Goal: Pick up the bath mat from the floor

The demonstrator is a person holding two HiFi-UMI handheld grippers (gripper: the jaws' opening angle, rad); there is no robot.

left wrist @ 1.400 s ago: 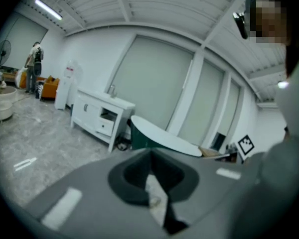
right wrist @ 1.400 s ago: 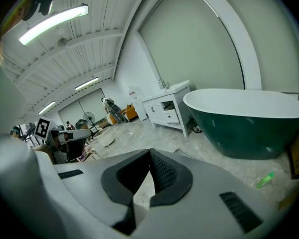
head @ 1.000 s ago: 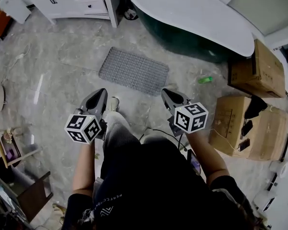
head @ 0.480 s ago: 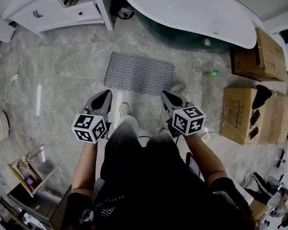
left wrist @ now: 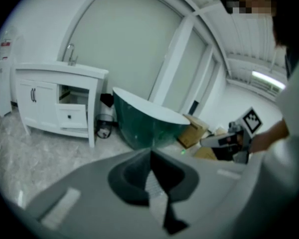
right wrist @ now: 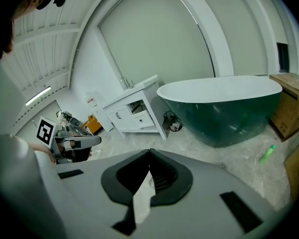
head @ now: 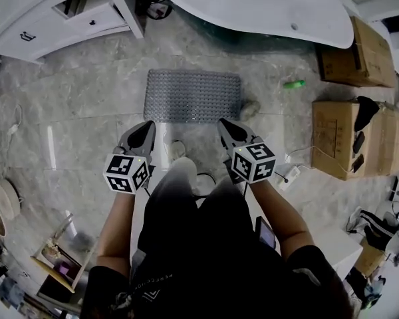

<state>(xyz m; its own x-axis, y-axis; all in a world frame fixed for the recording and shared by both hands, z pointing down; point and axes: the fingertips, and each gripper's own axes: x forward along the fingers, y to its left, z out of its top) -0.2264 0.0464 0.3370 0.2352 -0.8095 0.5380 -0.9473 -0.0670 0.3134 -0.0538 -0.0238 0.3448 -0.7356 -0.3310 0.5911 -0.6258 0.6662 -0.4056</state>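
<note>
Fingers [left wrist: 127,180] clenched tip to tip, empty, on the left gripper [head: 145,127] and right gripper [head: 225,126], poised just short of the grey bath mat [head: 193,96], flat on the floor [head: 80,111] before the bathtub [head: 266,5]. It looks light, limp and rubbery; pinching its near edge at both corners seems the likeliest hold.

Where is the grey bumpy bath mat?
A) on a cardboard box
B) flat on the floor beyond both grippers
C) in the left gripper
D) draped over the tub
B: the grey bumpy bath mat lies flat on the marble floor, ahead of the left gripper and right gripper.
</note>
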